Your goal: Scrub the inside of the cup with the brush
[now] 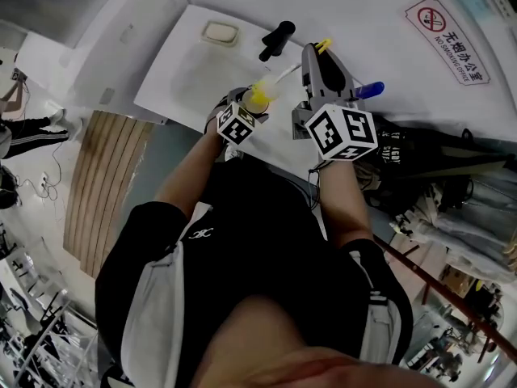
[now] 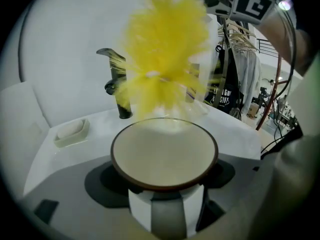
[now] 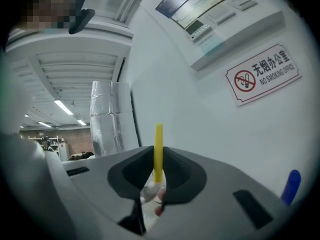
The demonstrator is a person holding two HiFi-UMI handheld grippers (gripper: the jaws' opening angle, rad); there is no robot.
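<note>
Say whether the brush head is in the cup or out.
Out: yellow bristles sit above the far rim of the cup; its inside is bare.

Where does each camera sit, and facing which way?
Head view: on the person's head, down at the counter; torso, forearms, left tongs, right tongs.
Left gripper view: on the left tongs, across the clamped cup toward the faucet; jaws show.
Right gripper view: on the right tongs, up at the no-smoking sign; jaws pinch the brush.
All three share the brush.
</note>
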